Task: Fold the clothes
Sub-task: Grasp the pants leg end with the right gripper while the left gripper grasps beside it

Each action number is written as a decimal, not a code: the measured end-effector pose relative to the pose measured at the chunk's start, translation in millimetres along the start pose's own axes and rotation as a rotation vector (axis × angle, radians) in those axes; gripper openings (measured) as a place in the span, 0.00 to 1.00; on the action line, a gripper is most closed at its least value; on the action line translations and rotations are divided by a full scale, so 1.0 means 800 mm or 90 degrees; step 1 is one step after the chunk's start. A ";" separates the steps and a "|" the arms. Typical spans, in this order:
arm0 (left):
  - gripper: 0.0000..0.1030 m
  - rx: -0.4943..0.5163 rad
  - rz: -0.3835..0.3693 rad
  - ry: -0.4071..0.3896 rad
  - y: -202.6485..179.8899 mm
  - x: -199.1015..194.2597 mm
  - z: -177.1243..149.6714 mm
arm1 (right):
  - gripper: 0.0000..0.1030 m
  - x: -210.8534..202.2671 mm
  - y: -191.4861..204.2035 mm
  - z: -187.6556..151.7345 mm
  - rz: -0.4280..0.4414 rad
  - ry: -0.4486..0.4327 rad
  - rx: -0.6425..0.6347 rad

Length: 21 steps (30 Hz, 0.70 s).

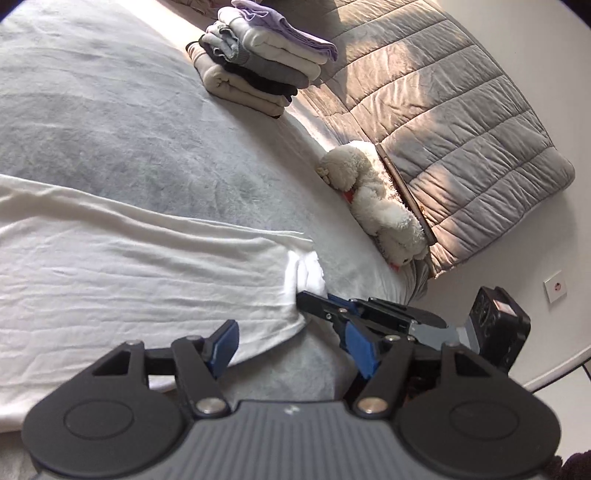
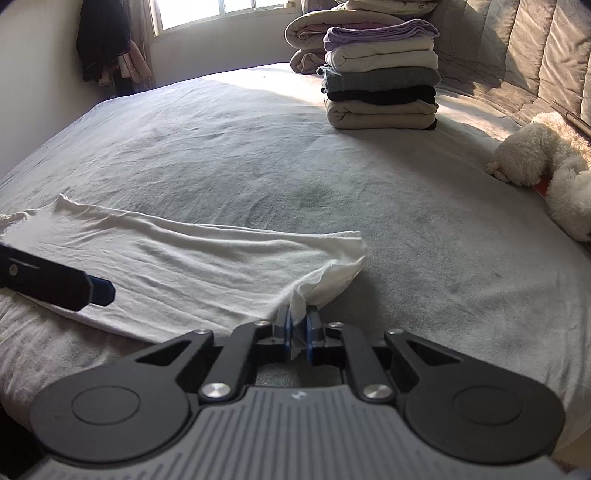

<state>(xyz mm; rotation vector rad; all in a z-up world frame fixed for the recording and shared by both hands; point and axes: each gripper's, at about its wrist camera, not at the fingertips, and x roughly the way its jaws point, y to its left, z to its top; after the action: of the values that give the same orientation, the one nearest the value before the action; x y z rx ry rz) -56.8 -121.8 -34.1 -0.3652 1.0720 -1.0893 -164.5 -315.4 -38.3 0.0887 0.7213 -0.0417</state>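
A white garment [image 2: 192, 258] lies folded into a long band across the near part of the bed [image 2: 295, 155], running parallel to the bed's near edge, its surface creased lengthwise. The right gripper [image 2: 298, 326] is pressed together on the bunched near corner of the garment's right end, a tuft of white cloth squeezed between its blue pads [image 2: 287, 325] and lifted slightly off the grey sheet. The left gripper [image 1: 291, 349] stands spread, with nothing pinched; one blue pad [image 1: 223, 345] hangs over the garment's near edge, the other over bare sheet, just beside the right gripper's fingers, which show in the left wrist view clamped on that same corner [image 1: 308, 275]. Toward the far right side of the bed stands a stack of folded clothes [image 2: 382, 74], lilac on top, then cream, grey, black and beige. A white plush toy [image 2: 546, 162] lies at the right edge of the bed, against a grey quilted blanket [image 1: 461, 122]. Beyond the far edge are a bright window [image 2: 221, 9] and dark clothes hanging [image 2: 103, 40] at the wall
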 end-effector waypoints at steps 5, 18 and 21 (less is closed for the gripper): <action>0.63 -0.058 -0.063 0.017 0.006 0.029 0.019 | 0.09 -0.013 0.031 0.009 0.040 -0.040 -0.087; 0.58 -0.097 -0.030 -0.004 0.056 0.003 0.025 | 0.09 0.010 0.111 0.026 0.153 -0.023 -0.231; 0.49 -0.123 -0.023 -0.017 0.077 -0.011 0.018 | 0.09 0.019 0.128 0.029 0.166 -0.017 -0.251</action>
<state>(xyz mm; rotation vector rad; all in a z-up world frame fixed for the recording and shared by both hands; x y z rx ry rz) -12.1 -89.4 -66.1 -0.5541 1.1543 -1.0123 -131.0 -216.0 -24.2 -0.1959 0.6748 0.3471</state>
